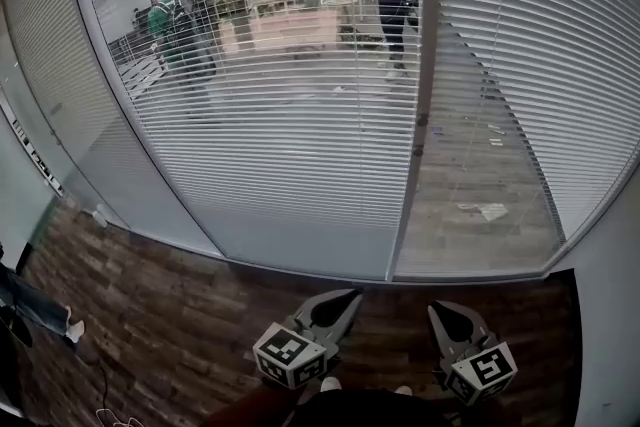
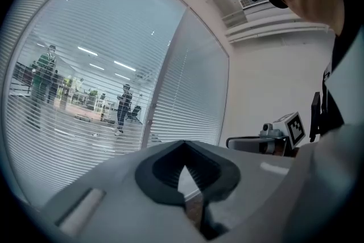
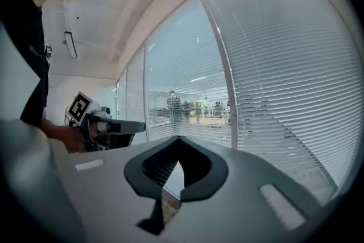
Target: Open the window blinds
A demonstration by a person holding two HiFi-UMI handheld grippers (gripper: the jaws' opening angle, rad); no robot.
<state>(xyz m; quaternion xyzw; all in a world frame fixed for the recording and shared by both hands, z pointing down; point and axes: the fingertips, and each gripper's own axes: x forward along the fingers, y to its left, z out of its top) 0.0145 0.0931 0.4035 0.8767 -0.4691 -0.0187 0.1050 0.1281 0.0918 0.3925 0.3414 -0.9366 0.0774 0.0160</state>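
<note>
Left gripper [image 1: 343,301] and right gripper [image 1: 447,313] are both clenched with nothing between the jaws. Both point level toward the blinds [image 1: 280,145], well apart from them.

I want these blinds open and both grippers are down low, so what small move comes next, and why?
Probably raise the right gripper toward the upright frame post. Both it and the left gripper are shut, empty and short of the blinds, and the small dark fittings on that post may be the control, though I cannot tell.
</note>
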